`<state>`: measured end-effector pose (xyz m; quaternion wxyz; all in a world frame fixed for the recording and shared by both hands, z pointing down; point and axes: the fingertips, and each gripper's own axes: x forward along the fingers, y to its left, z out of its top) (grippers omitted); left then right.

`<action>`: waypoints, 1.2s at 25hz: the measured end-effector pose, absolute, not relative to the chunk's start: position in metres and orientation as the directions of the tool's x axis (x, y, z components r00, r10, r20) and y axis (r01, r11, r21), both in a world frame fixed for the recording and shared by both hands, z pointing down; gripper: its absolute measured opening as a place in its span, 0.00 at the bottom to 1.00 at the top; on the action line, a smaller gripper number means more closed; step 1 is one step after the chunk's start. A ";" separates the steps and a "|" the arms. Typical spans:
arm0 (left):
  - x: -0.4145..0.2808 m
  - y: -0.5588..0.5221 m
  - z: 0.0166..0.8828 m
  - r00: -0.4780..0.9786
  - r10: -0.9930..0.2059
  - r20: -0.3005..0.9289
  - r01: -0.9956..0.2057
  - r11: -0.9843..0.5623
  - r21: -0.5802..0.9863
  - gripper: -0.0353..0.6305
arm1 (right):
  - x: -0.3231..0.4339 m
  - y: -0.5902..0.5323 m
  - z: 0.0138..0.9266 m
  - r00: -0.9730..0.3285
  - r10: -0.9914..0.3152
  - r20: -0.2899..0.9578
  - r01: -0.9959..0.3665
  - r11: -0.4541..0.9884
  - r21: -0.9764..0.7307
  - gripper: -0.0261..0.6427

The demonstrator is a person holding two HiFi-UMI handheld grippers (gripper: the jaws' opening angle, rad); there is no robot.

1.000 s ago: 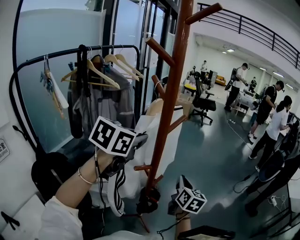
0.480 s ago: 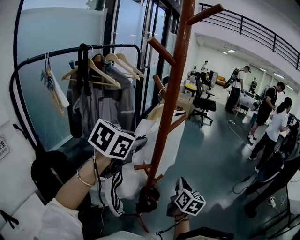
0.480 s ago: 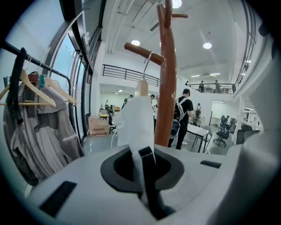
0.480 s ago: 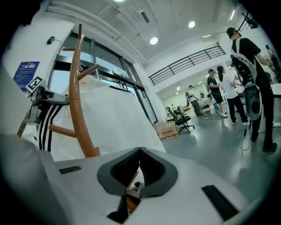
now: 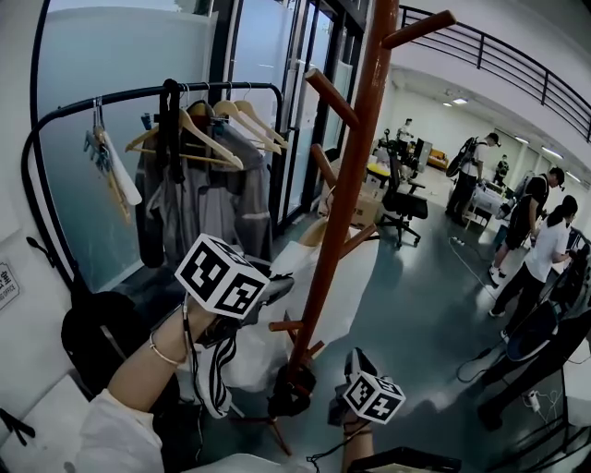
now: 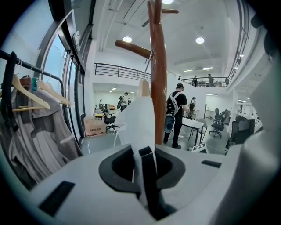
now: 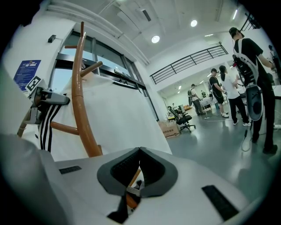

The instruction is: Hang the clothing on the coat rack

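Jacket (image 5: 340, 294): white, looks light, limp and prone to slip, draped at 6 o'clock under coat rack (image 5: 349, 175) pegs; left gripper (image 6: 145, 163) pinches its black-striped edge, right gripper (image 7: 140, 154) pressed together, empty; better hold likely at collar.

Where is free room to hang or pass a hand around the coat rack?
Free: the top peg and the upper left peg of the coat rack, above the white garment. Crowded: the clothes rail left, full of hangers.
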<state>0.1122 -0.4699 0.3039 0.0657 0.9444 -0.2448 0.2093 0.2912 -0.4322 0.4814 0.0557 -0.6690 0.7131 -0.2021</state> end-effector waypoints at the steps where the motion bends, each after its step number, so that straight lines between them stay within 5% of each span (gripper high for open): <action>1: 0.112 -0.469 0.304 0.793 -0.432 0.430 -0.486 -0.874 0.018 0.13 | 0.291 -0.432 0.481 -0.100 -0.976 0.191 -0.932 0.024 -0.361 0.07; 19: 0.108 -0.444 0.297 0.849 -0.359 0.388 -0.387 -0.922 -0.007 0.25 | 0.274 -0.426 0.478 -0.105 -0.975 0.196 -0.934 0.029 -0.357 0.07; 30: 0.077 -0.434 0.267 0.912 -0.403 0.077 -0.410 -0.905 0.113 0.25 | 0.253 -0.414 0.476 -0.091 -0.975 0.205 -0.942 0.017 -0.335 0.07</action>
